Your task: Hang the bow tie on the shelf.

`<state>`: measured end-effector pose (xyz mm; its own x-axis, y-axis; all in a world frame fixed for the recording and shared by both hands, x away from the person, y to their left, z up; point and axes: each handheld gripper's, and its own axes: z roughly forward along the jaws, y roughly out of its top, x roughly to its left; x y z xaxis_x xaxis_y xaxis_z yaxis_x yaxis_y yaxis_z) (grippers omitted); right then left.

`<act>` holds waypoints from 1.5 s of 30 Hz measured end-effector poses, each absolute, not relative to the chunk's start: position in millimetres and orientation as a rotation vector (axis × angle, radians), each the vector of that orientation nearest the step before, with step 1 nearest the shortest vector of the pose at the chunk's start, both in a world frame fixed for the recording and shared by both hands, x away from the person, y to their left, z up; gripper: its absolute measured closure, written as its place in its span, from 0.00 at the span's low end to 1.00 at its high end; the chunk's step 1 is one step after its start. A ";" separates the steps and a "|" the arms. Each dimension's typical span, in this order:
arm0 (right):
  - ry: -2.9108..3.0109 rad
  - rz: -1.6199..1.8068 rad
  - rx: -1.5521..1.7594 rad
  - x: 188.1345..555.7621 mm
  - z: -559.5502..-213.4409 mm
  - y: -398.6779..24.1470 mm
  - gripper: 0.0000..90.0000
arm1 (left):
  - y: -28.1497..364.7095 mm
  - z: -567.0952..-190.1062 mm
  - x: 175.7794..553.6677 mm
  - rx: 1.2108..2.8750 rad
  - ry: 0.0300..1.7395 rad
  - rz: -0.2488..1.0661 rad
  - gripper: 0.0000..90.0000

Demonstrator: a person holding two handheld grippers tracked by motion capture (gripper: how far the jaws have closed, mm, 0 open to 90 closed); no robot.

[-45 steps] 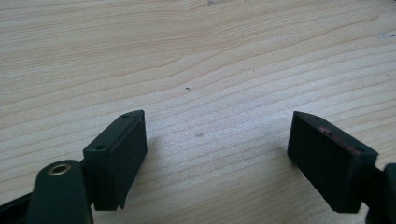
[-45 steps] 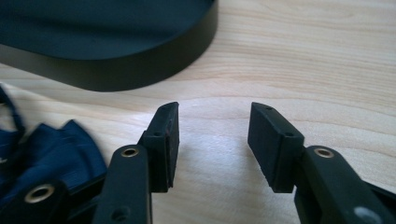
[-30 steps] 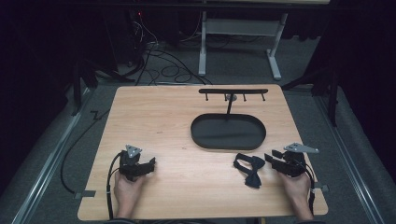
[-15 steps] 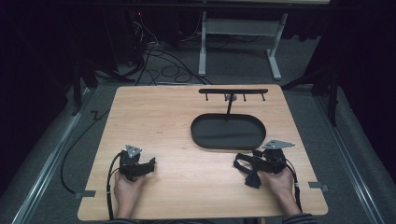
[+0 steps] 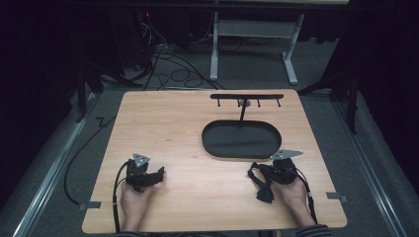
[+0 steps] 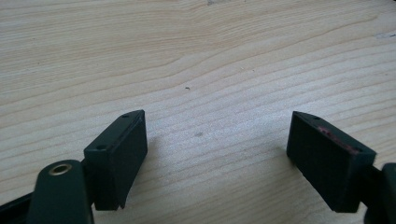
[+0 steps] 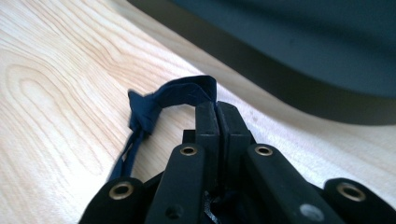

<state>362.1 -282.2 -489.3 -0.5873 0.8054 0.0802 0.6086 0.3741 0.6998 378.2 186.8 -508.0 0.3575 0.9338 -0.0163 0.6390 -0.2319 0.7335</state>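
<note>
Two grippers: right gripper (image 7: 217,122) clamped on dark strap (image 7: 180,95), limp, light; best pinched at its loop. Left gripper (image 6: 217,154) spread, empty, over tabletop (image 5: 188,128).

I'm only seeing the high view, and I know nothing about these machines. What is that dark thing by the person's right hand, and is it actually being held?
Observer: Yes. In the right gripper view the right gripper has its jaws pressed together on a dark blue fabric strap.
Operator: And the left one?
Observer: The left gripper has its jaws wide apart over bare wooden table, with nothing between them.
Operator: What's close to the strap?
Observer: The black oval tray rises just behind the closed jaws, its rim beside the strap.
</note>
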 end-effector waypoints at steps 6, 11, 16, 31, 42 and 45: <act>2.296 1.109 1.256 356.7 -477.0 -290.4 1.00 | 186.8 -508.0 378.2 1.965 1.363 0.577 0.23; 2.262 1.137 1.252 354.4 -468.8 -294.2 1.00 | 186.8 -508.0 378.2 1.965 1.363 0.577 0.23; 2.223 1.161 1.237 352.8 -455.8 -297.4 1.00 | 186.7 -508.0 378.2 1.965 1.363 0.577 0.23; 2.134 1.191 1.206 359.3 -421.2 -306.2 1.00 | 186.8 -508.0 378.3 1.965 1.363 0.576 0.23; 2.128 1.194 1.172 376.2 -400.9 -296.6 1.00 | 187.0 -508.0 378.2 1.962 1.364 0.576 0.24; 2.115 1.203 1.183 378.7 -396.7 -295.8 1.00 | 187.1 -508.0 378.2 1.962 1.364 0.576 0.24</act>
<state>378.7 -295.8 -396.7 -0.5422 0.8393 0.0407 0.4638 0.2586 0.8473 378.2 187.1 -508.0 0.3560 0.9343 -0.0185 0.6385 -0.2287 0.7348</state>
